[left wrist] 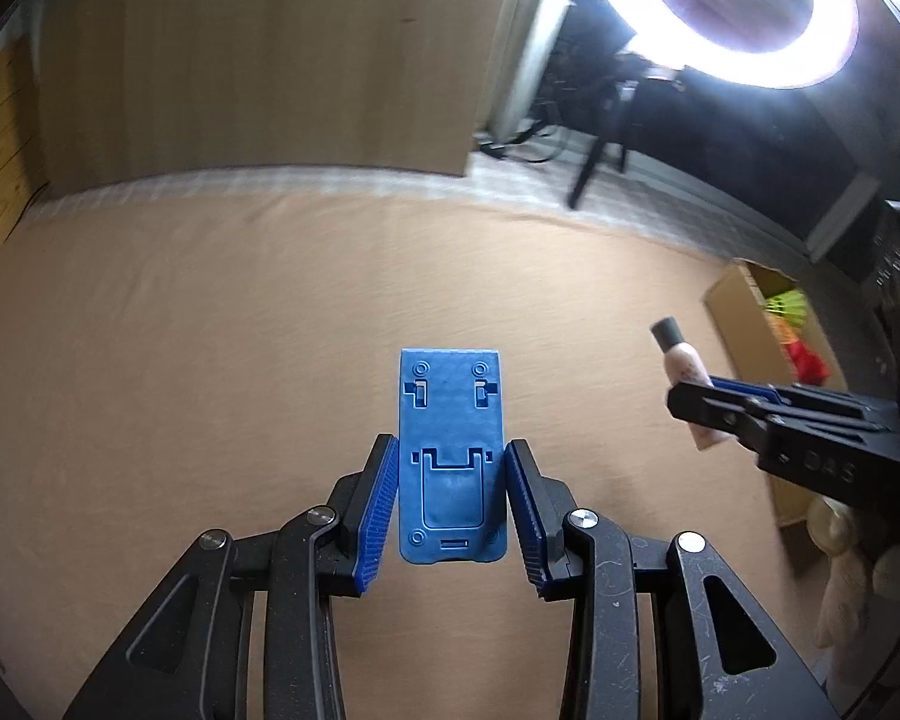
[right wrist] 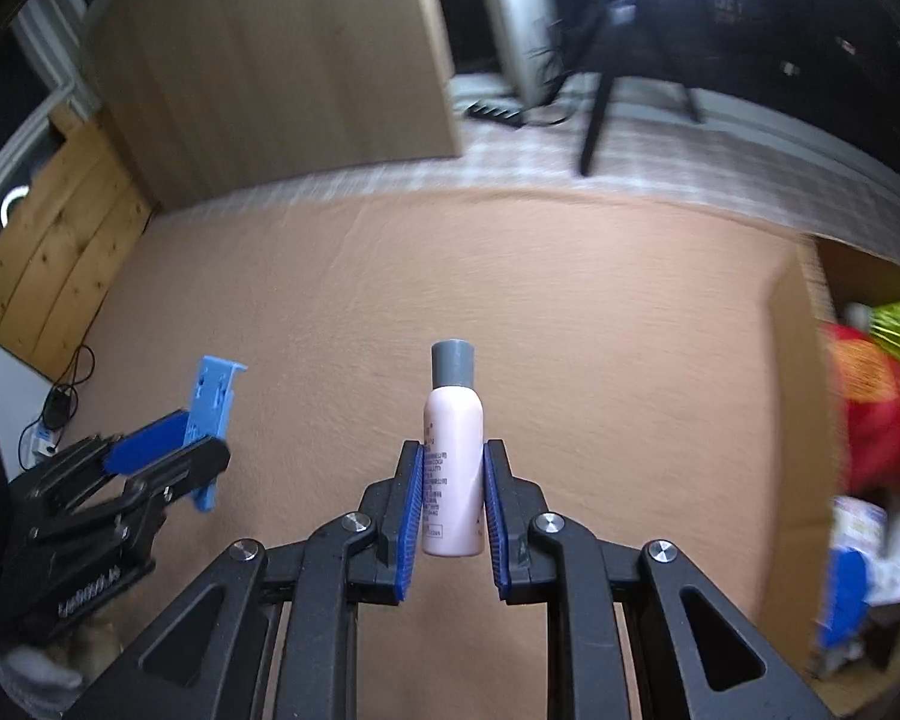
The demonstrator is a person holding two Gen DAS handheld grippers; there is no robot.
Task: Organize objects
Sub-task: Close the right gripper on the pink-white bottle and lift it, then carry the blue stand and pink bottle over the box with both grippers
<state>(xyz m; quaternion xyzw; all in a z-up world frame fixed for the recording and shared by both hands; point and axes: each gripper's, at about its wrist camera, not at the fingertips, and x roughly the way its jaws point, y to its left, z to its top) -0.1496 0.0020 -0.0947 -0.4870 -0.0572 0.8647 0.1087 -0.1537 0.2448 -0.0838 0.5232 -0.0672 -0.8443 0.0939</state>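
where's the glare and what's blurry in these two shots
Left wrist view: a white ring light blows out the top right; the flat blue plastic plate is sharp. Right wrist view: the cardboard box and its red and green contents smear at the right edge; the pink bottle with grey cap is crisp.

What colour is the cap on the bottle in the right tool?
Grey, on the pale pink plastic bottle; clearest in the right wrist view.

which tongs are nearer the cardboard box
Right. The right tongs, gripping the pink bottle, sit just beside the cardboard box; the left tongs, holding the blue plate, are farther off.
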